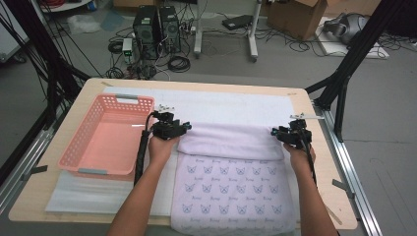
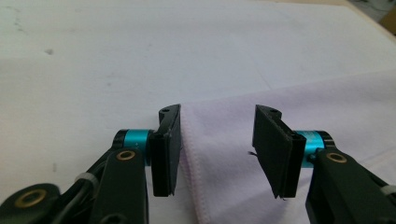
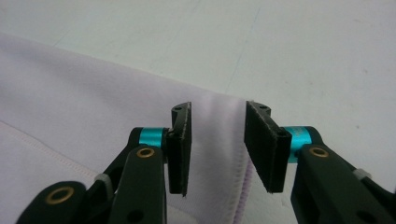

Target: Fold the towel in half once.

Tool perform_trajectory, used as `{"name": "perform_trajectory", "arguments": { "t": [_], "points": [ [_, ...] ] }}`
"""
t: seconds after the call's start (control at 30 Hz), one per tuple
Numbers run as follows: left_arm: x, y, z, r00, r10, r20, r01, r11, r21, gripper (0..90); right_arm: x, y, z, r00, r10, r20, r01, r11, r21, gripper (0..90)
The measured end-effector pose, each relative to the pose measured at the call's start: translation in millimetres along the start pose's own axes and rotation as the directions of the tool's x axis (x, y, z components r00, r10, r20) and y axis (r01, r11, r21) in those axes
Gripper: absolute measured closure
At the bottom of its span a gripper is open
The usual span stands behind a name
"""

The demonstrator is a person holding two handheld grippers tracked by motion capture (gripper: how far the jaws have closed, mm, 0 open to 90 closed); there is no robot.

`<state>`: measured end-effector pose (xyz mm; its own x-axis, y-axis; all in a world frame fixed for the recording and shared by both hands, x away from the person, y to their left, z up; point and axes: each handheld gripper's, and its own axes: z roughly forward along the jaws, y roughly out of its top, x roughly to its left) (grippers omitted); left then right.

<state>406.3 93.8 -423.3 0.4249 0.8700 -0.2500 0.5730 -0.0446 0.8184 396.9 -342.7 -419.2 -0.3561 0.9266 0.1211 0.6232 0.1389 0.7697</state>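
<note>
Both hands are at the folded edge of the pale lilac terry towel with the small printed butterfly motifs [image 1: 231, 182], which lies on the white mat [image 1: 221, 105] toward the right half of the light wooden table [image 1: 83, 93], its near end hanging at the front edge. The left gripper [image 1: 183, 129] sits at the fold's left corner, jaws apart, cloth lying loose between them. The right gripper [image 1: 276, 132] is at the fold's right corner, jaws also parted over the hem, nothing pinched. The pink plastic lattice basket [image 1: 78, 142] sits by the left edge.
</note>
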Motion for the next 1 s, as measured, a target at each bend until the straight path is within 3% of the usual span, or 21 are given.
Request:
{"name": "perform_trajectory", "arguments": {
  "t": [0.13,0.23,0.33,0.4,0.5,0.6,0.63,0.7,0.8,0.87,0.9,1.0],
  "points": [
    [-3.7,-7.6,-3.9,0.9994,0.011,0.034,-0.012,0.9998,0.016,51.9,-1.3,-3.7,-8.8,0.9997,0.001,-0.024,-0.001,1.000,-0.005,61.1],
    [-6.2,-11.3,-5.5,0.9984,0.028,0.049,-0.031,0.9978,0.059,52.0,-1.2,-7.7,-13.8,0.9987,0.000,-0.052,0.000,1.000,0.011,60.9],
    [-14.0,-13.5,-7.1,0.9956,0.069,0.063,-0.074,0.9926,0.096,53.0,1.0,-11.5,-17.3,0.9967,0.004,-0.081,-0.001,1.000,0.027,61.1],
    [-17.7,-14.3,-7.4,0.9946,0.080,0.067,-0.088,0.9891,0.118,56.3,1.9,-15.5,-18.1,0.9955,-0.010,-0.094,0.014,0.999,0.047,61.2],
    [-21.2,-20.4,-7.0,0.9955,0.062,0.072,-0.073,0.9858,0.152,65.6,2.9,-24.4,-17.2,0.9937,-0.010,-0.112,0.021,0.996,0.092,62.8],
    [-23.7,-29.1,-8.2,0.9932,0.101,0.059,-0.110,0.9775,0.180,77.7,2.6,-31.6,-17.6,0.9928,-0.013,-0.119,0.027,0.994,0.111,76.1],
    [-24.3,-31.2,-8.7,0.9927,0.106,0.057,-0.115,0.9772,0.179,81.1,2.0,-33.5,-18.5,0.9925,-0.017,-0.121,0.032,0.993,0.116,81.9],
    [-26.4,-35.9,-12.2,0.9918,0.114,0.059,-0.122,0.9797,0.159,83.7,1.3,-36.3,-20.5,0.9917,-0.018,-0.128,0.033,0.993,0.113,84.1],
    [-29.0,-39.7,-19.3,0.9903,0.121,0.068,-0.129,0.9839,0.124,84.5,2.8,-40.2,-25.8,0.9917,-0.030,-0.125,0.042,0.994,0.097,84.7],
    [-30.2,-40.3,-24.4,0.9872,0.138,0.080,-0.147,0.9821,0.118,84.5,4.1,-43.8,-30.3,0.9913,-0.036,-0.126,0.047,0.996,0.081,84.8],
    [-31.3,-41.6,-28.1,0.9869,0.133,0.091,-0.141,0.9858,0.090,84.4,4.7,-46.0,-32.4,0.9910,-0.037,-0.129,0.047,0.996,0.076,84.8],
    [-32.6,-46.9,-39.3,0.9819,0.148,0.118,-0.157,0.9851,0.070,84.2,7.1,-54.6,-40.4,0.9900,-0.047,-0.133,0.054,0.997,0.052,84.8]
  ]
}}
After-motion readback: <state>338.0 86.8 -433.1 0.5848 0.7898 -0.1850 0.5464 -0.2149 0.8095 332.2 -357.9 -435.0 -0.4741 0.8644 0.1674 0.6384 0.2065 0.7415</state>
